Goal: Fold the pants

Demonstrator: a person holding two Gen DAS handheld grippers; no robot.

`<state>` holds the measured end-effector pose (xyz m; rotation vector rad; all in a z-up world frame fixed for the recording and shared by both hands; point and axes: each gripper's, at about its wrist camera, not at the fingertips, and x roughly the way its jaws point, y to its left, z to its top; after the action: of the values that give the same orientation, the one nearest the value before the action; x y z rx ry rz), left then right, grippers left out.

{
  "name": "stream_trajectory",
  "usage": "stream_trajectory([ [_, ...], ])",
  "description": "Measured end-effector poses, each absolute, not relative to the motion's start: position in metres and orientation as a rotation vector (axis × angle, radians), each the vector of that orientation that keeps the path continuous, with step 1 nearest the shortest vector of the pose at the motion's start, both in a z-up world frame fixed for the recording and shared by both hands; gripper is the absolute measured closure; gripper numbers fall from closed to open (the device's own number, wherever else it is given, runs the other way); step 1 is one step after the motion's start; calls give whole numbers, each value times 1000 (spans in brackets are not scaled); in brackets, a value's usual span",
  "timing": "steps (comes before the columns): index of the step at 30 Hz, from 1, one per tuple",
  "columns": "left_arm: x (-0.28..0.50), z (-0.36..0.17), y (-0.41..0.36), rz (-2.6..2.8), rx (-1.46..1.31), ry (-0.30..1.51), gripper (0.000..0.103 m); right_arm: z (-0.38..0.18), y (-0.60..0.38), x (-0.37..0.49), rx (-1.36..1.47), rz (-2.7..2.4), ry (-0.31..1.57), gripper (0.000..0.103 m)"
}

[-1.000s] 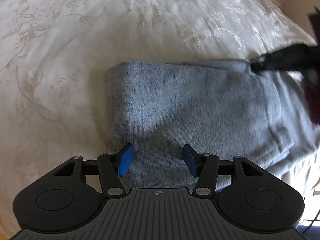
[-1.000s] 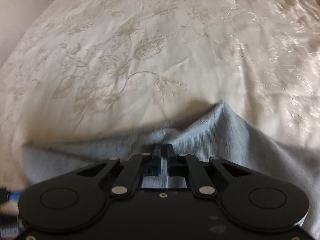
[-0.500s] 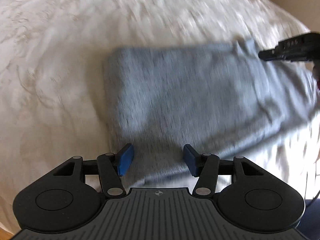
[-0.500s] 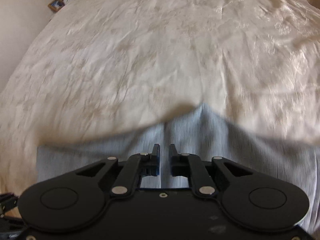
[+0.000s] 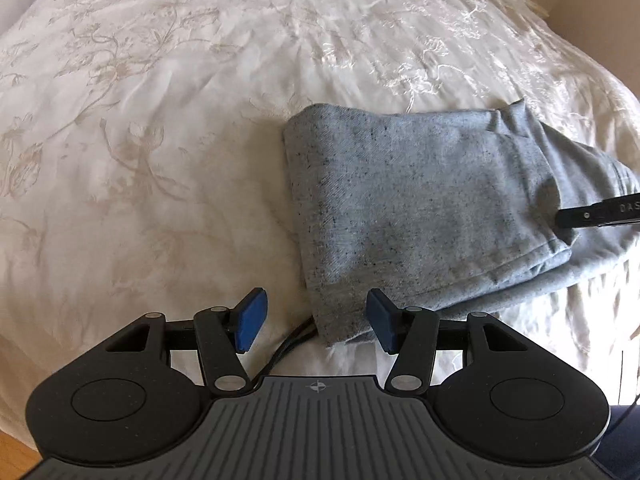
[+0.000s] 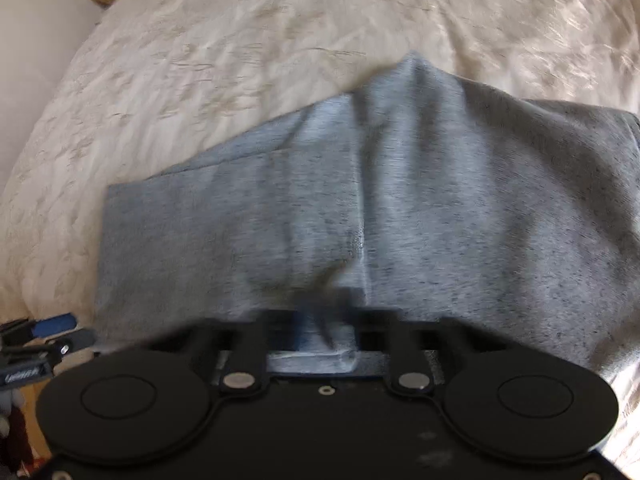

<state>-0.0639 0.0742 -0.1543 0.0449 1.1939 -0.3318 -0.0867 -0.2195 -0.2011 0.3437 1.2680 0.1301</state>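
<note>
The soft, floppy pants (image 5: 420, 204) bend easily; right gripper (image 6: 326, 320) pinches their edge, left gripper (image 5: 316, 320) half open, empty

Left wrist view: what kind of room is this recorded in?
Most likely a bedroom: grey pants lie folded on a wide bed under a cream floral-embroidered bedspread, with wood floor at its edge.

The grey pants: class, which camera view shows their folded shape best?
The left wrist view: the grey pants lie sharp and nearly whole on the bedspread. The right wrist view is blurred, showing only bunched cloth.
</note>
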Motion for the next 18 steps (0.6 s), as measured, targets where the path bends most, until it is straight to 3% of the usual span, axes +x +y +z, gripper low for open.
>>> stream_trajectory([
  [6, -70, -158, 64, -413, 59, 1172, 49, -198, -216, -99, 257, 73, 1267, 99],
  [12, -93, -168, 42, -461, 252, 1148, 49, -201, -218, -101, 293, 25, 1264, 99],
  [18, -90, -172, 47, -368, 179, 1139, 49, -201, -215, -101, 286, 13, 1272, 98],
])
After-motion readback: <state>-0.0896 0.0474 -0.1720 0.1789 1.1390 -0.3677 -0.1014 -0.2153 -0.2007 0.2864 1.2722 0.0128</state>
